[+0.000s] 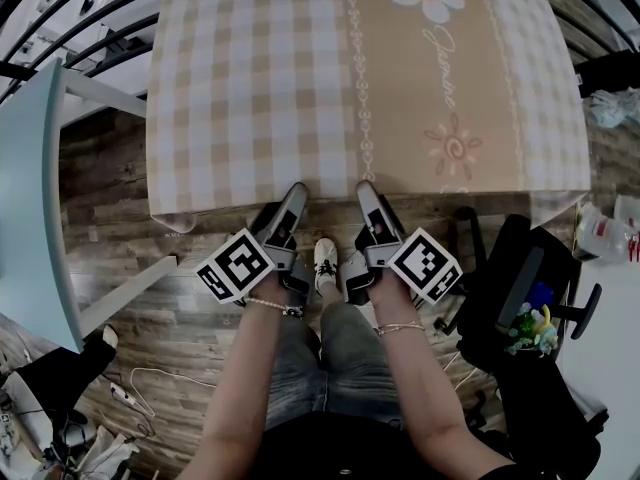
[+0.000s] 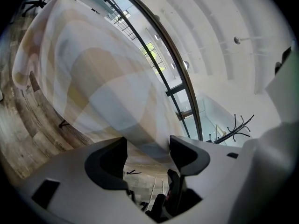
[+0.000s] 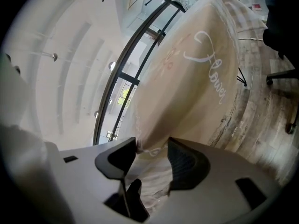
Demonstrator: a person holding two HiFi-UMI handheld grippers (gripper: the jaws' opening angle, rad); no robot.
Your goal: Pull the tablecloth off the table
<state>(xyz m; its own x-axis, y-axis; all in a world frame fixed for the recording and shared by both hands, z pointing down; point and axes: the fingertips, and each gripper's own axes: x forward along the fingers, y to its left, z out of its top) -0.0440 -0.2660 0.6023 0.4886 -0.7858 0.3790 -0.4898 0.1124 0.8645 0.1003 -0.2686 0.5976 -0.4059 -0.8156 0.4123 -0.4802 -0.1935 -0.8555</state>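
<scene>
A beige and white checked tablecloth (image 1: 300, 68) with flower prints covers the table, and its near hem hangs over the front edge. My left gripper (image 1: 296, 192) reaches up to that hem left of centre, and my right gripper (image 1: 366, 188) reaches it a little further right. In the left gripper view the tablecloth (image 2: 107, 92) hangs down between the wide-apart jaws of the left gripper (image 2: 148, 146), and the pads do not press it. In the right gripper view the tablecloth (image 3: 196, 87) bunches in the gap of the right gripper (image 3: 152, 146), whose jaws also stand apart.
A black office chair (image 1: 520, 298) stands close on the right by the table corner. A light blue tabletop (image 1: 30, 188) lies at the left. Cables (image 1: 140, 388) trail on the wood floor at lower left. The person's shoe (image 1: 325, 258) shows between the grippers.
</scene>
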